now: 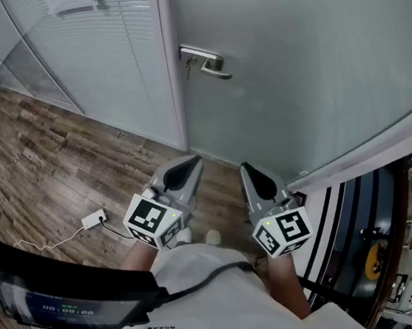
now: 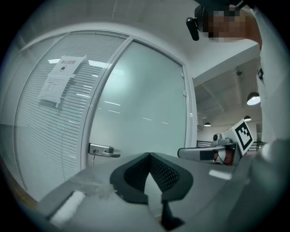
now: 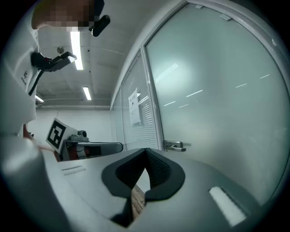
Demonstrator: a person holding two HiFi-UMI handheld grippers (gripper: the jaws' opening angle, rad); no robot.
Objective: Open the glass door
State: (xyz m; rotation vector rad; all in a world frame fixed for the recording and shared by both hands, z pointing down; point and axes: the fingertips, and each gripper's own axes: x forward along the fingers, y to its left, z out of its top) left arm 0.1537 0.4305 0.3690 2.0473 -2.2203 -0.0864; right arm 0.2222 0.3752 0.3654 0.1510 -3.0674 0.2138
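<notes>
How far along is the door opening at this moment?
Done: nothing yet. The glass door sits closed against its frame, and its lever handle is untouched. In hand: only the approach. The left gripper and right gripper point level at the door, both shut and empty, well short of the handle. Left: reach the handle, probably press it down, and swing the door open.

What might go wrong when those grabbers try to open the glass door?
1. The left gripper and right gripper are both shut and apart from the lever handle. If shut jaws push it down, they might slip off the smooth metal.
2. A key hangs just under the handle and might get bumped or bent.
3. A hard gripper tip might knock the frosted glass door.
</notes>
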